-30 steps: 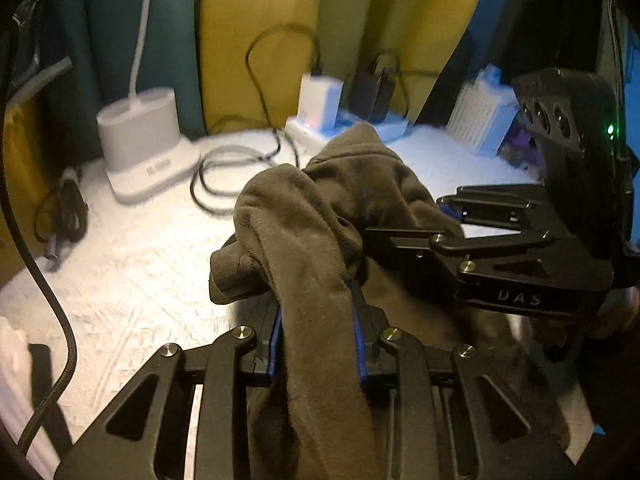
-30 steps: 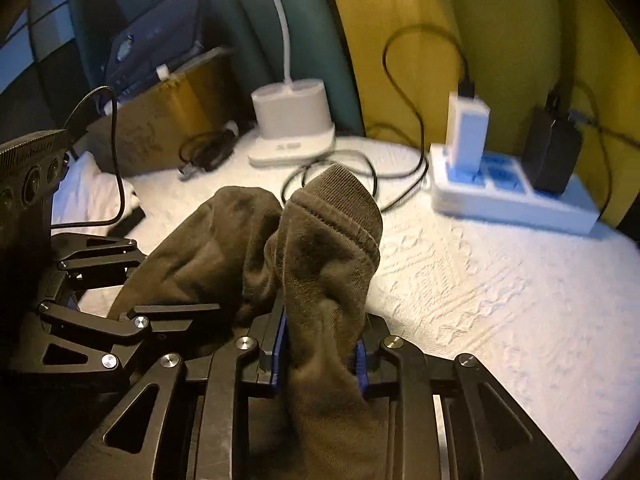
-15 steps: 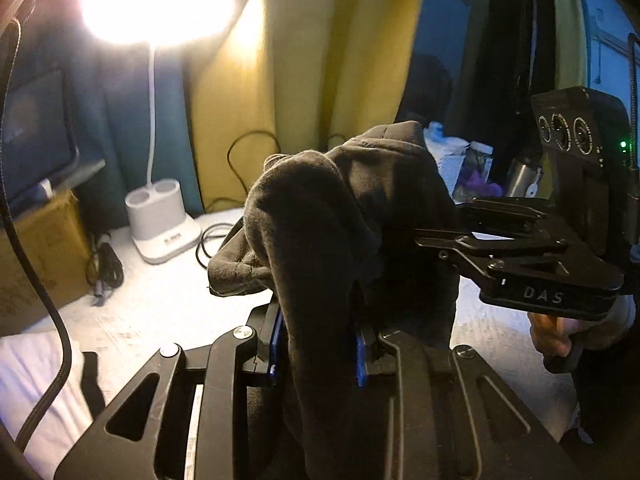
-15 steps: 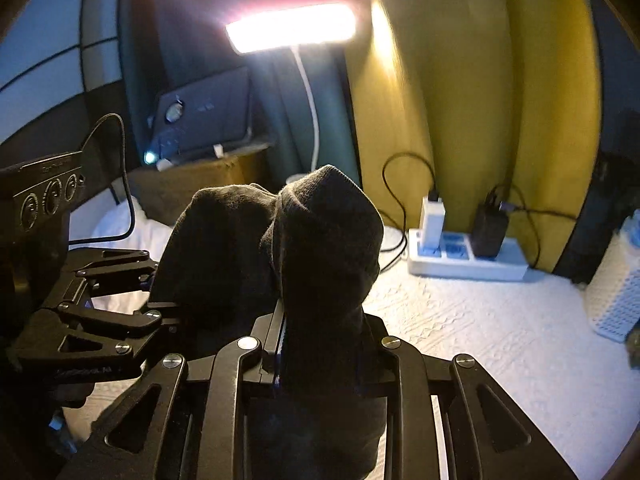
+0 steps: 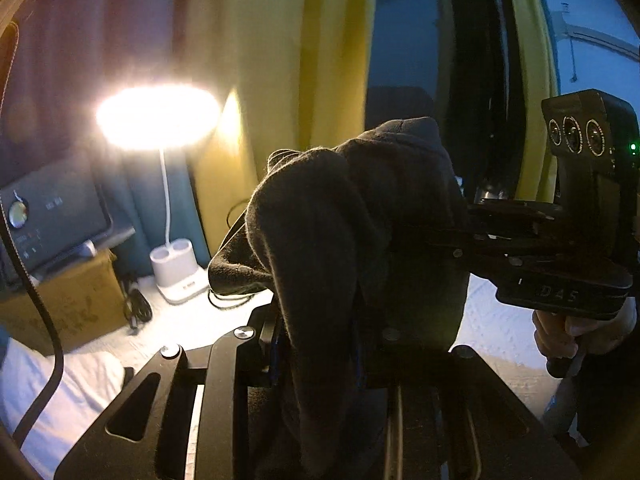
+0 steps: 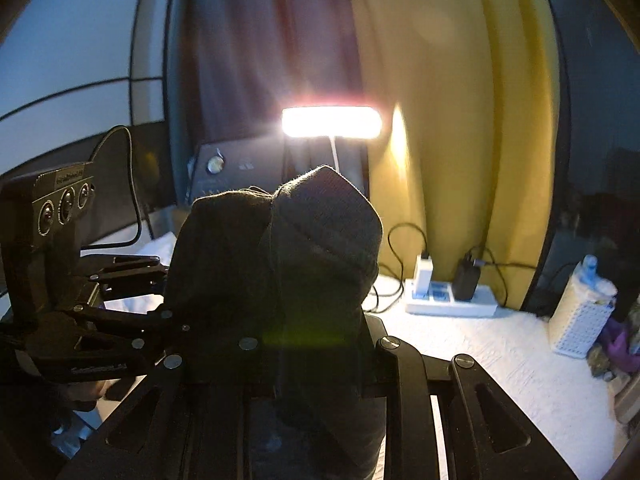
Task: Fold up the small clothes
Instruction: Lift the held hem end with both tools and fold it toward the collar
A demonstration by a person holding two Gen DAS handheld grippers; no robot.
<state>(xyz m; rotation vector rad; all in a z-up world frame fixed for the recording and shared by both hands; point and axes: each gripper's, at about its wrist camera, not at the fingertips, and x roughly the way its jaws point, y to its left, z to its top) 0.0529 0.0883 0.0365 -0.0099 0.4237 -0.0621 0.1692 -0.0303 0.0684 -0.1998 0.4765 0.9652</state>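
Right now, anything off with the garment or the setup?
The dark garment is bunched into a wad between the left tool and right tool, both clamped on it, with no flat edge showing. A lit desk lamp shines into both cameras, leaving the cloth in silhouette. Nothing looks spilled or damaged.

You have lifted both grippers and the dark garment (image 5: 344, 232) well off the white bedspread (image 6: 500, 344); the lit lamp (image 5: 158, 116) now shows at ten o'clock.
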